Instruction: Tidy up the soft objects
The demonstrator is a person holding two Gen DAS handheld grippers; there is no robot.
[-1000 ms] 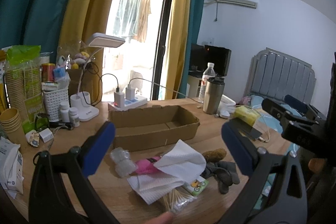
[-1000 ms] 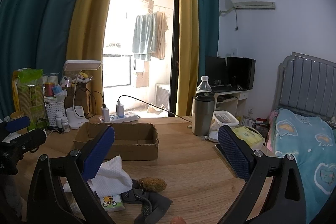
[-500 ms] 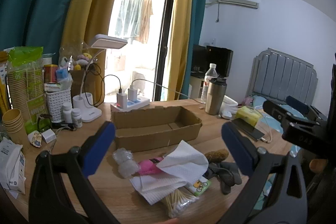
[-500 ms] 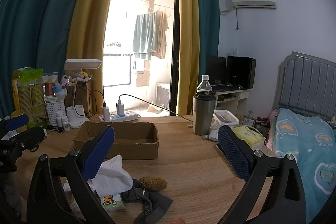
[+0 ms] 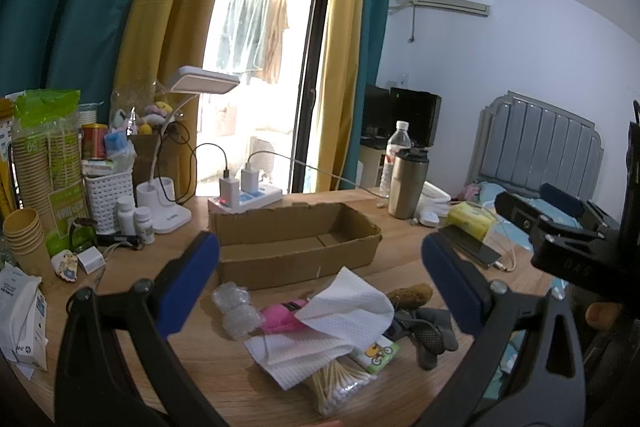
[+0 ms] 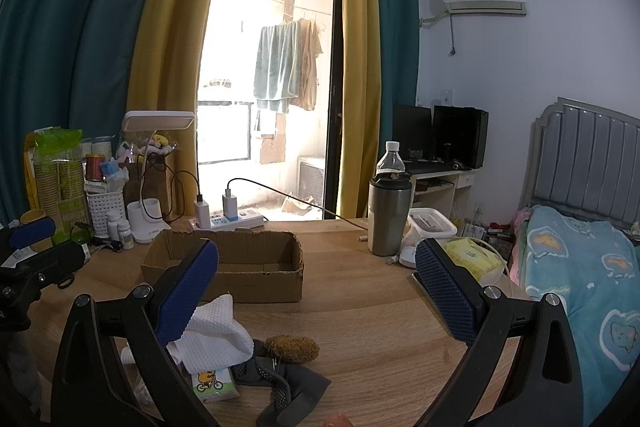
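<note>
A heap of soft things is lying on the smooth wooden table (image 5: pixel 404 239): a dimpled white paper towel (image 5: pixel 344 311) draped over a pink cloth (image 5: pixel 280 319), a lumpy wad of clear bubble wrap (image 5: pixel 236 311) at its 9 o'clock, a fuzzy brown sponge (image 5: pixel 410 295) at its 2 o'clock, and a limp grey sock with a dotted sole (image 5: pixel 426 337) at its 4 o'clock. A pack of cotton swabs (image 5: pixel 340 383) and a small tissue packet with a bicycle print (image 5: pixel 376 351) are poking out at 6 o'clock.

The left gripper (image 5: pixel 320 279) is hovering with its ribbed blue pads spread wide, gripping nothing; the heap is sitting between and just below the jaws. The right gripper (image 6: pixel 316 291) is likewise gaping wide and holding nothing, with the heap at its 7 o'clock, behind the left pad.

A shallow rectangular cardboard box (image 6: pixel 240 267) with ragged edges is standing at 12 o'clock of the heap, nothing showing inside it.
</note>
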